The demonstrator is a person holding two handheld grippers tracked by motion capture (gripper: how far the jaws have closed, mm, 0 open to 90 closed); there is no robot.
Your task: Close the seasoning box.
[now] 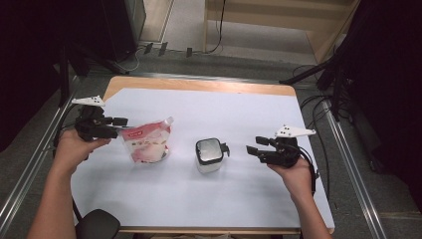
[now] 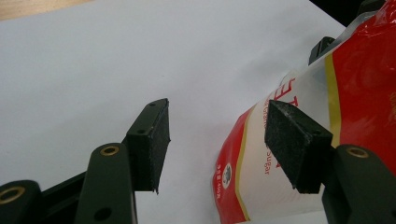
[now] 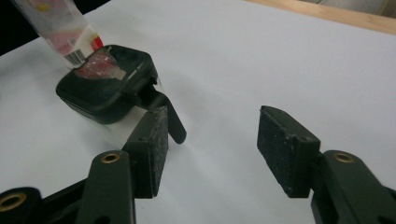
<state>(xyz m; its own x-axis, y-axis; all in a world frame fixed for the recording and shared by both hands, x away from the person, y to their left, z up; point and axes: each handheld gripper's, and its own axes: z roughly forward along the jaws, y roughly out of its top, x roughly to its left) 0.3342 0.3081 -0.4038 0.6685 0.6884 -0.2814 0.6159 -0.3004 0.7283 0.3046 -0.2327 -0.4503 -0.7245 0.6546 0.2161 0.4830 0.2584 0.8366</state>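
From the high view, my left gripper (image 1: pixel 124 121) sits at the left edge of the white-covered counter (image 1: pixel 239 114), its jaws reaching toward the top corner of a red, white and clear plastic stand-up pouch (image 1: pixel 148 142). The pouch stands just beside those jaws, leaning a little, with its long axis running up from the counter to the sealed top edge near my left hand (image 1: pixel 77 147). To its right, apart from it, stands a small clear square container with a black flip lid (image 1: pixel 209 154); the lid's tab sticks out toward my right gripper (image 1: pixel 255 144), which hovers near it with a bare strip of counter between. My right hand (image 1: pixel 294 172) holds that gripper level.

In the left gripper view, my jaws stand apart. The pouch's printed face lies behind and beside the right-hand pad, and I cannot tell whether it touches; nothing sits between the pads but white counter.

In the right gripper view, my jaws are spread with nothing between them. The container (image 3: pixel 108 84) lies beyond the left-hand pad, its tab pointing down toward that pad, and the pouch (image 3: pixel 63 28) rises behind it.
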